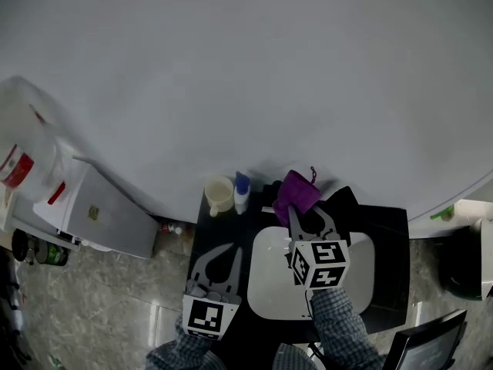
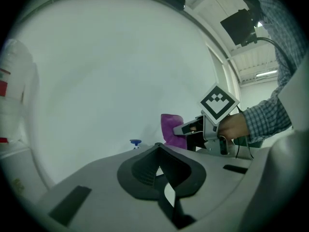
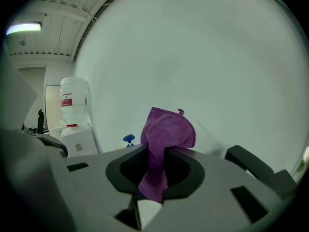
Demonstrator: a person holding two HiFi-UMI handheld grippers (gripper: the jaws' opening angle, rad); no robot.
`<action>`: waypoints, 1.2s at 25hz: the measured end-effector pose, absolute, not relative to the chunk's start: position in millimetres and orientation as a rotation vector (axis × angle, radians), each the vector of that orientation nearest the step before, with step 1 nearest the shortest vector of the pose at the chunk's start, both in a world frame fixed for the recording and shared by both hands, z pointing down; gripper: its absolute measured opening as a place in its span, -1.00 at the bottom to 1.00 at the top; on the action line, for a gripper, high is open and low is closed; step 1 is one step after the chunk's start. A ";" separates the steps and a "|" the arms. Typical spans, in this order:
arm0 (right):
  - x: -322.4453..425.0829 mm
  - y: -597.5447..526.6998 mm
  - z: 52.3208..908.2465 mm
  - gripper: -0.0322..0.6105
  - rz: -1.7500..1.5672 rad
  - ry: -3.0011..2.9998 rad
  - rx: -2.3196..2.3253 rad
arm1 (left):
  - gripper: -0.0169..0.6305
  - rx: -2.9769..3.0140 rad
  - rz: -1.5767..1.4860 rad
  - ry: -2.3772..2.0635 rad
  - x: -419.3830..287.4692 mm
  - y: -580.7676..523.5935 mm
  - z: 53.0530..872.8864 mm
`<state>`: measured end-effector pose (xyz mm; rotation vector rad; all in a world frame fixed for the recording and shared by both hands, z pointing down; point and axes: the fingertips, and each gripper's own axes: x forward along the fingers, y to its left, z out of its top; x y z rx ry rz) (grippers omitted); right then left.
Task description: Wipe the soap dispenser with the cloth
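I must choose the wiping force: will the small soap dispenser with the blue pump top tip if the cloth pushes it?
Likely tippy: the small soap dispenser with the blue pump top looks tall and narrow, standing free beside the cream cup. Probably light, and the left hand-held gripper is not steadying it.

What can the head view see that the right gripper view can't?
Only the head view shows the cream cup and the white basin. Only the right gripper view shows the ceiling lamp. Both show the purple cloth pinched in the right gripper, the blue top of the soap dispenser, and the water cooler.
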<state>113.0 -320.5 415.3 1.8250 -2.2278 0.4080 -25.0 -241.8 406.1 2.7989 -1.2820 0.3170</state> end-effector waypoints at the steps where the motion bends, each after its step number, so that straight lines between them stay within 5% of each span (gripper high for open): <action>1: 111.6 -328.8 417.8 -0.66 0.414 -2.238 1.795 | -0.94 2.788 0.326 -1.296 -25.2 -244.0 407.0; 23: 151.2 -358.4 568.0 -0.66 0.609 -1.943 1.555 | -0.94 2.710 0.279 -1.408 -24.6 -262.9 420.6; 30: 159.0 -342.9 547.9 -0.66 0.591 -1.935 1.572 | -0.94 2.737 0.267 -1.380 -17.3 -266.8 420.5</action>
